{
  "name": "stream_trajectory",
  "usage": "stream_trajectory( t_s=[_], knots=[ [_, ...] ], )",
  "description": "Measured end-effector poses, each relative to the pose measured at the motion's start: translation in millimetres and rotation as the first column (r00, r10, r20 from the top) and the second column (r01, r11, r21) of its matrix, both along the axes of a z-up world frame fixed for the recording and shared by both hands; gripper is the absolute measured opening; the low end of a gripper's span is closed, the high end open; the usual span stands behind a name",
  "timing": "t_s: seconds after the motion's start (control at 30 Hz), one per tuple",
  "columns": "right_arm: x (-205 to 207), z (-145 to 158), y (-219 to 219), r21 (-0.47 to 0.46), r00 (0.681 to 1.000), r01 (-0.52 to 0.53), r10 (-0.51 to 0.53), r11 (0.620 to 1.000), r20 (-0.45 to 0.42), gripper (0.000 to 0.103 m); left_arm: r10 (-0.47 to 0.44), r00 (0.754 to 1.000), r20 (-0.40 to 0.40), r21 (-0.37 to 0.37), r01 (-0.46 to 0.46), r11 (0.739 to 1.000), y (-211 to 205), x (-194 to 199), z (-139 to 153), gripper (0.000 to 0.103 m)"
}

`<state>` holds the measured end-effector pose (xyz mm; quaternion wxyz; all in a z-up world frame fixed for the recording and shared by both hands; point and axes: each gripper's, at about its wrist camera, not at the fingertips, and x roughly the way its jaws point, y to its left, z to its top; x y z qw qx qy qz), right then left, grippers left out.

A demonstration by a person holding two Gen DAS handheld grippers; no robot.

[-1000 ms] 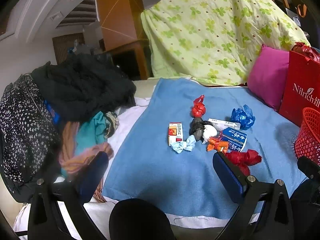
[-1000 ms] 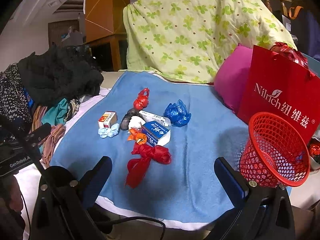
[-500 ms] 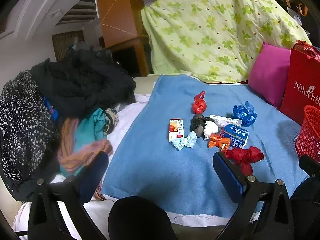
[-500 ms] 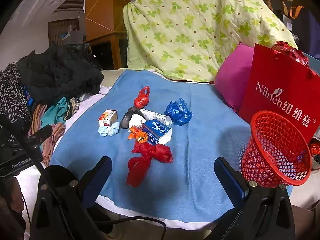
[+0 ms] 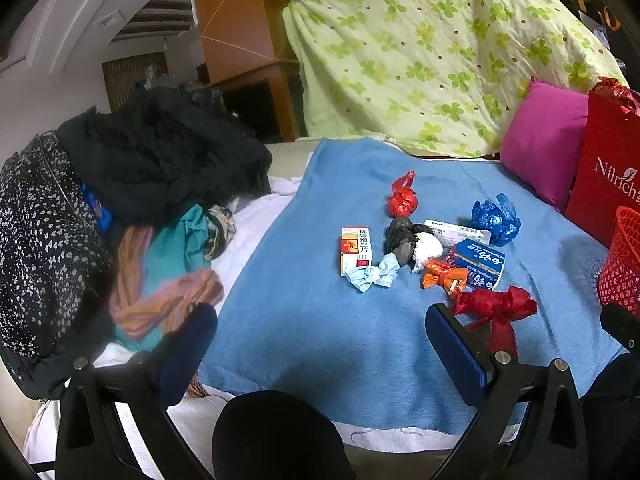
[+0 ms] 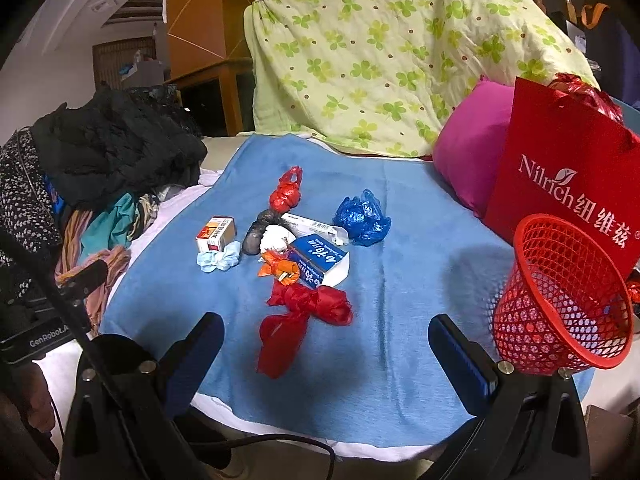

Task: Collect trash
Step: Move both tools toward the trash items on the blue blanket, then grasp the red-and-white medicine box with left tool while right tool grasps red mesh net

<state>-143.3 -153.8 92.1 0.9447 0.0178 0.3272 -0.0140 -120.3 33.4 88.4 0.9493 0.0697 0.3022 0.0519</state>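
While hovering near the blue blanket (image 6: 400, 344), both grippers, left (image 5: 320, 344) and right (image 6: 324, 344), with fingers spread wide and empty, trash cluster (image 6: 296, 240) lying mid-blanket, red mesh basket (image 6: 560, 296) at right, red ribbon (image 6: 304, 312) nearest.

From my left gripper, the red basket (image 5: 622, 264) off to its right is cut by the picture's edge, as is the red bag (image 5: 608, 160) behind it. My right gripper's far finger hides the foot of the basket (image 6: 560, 300). Print on the long white box (image 6: 316, 226) ahead is too small to read.
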Motion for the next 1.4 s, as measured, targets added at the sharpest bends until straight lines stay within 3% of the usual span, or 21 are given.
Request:
stream_trajectory(
  t_s=[0.57,0.87,0.97,1.03,1.1,1.4],
  knots=[
    [24.1,-16.7,-0.8,0.018,0.999,0.014,-0.013,1.000,-0.036,0.103,0.006,0.999,-0.045,-0.007,-0.006,1.000,8.9,23.0,-17.3,0.103],
    [43.2,-39.8,-8.9,0.065,0.998,0.003,0.001,0.998,-0.063,0.103,0.020,0.996,-0.091,-0.026,-0.022,0.999,19.1,49.4,-37.9,0.103],
    [53.2,-56.0,-15.2,0.099,0.996,0.006,0.004,0.995,-0.094,0.101,0.026,0.992,-0.122,-0.044,-0.032,0.999,26.8,68.3,-50.1,0.103],
    [62.6,-69.6,-19.6,0.133,0.992,-0.001,0.019,0.991,-0.128,0.087,0.026,0.989,-0.146,-0.056,-0.035,0.998,32.7,86.7,-59.7,0.103],
    [71.0,-81.8,-22.7,0.163,0.987,0.001,0.025,0.987,-0.160,0.080,0.013,0.985,-0.174,-0.084,-0.028,0.996,37.7,105.6,-66.8,0.103],
    [118.8,-113.2,-26.9,0.301,0.969,0.022,0.054,0.953,-0.241,0.077,-0.089,0.957,-0.276,-0.266,0.013,0.964,38.7,200.9,-89.9,0.103]
  ],
)
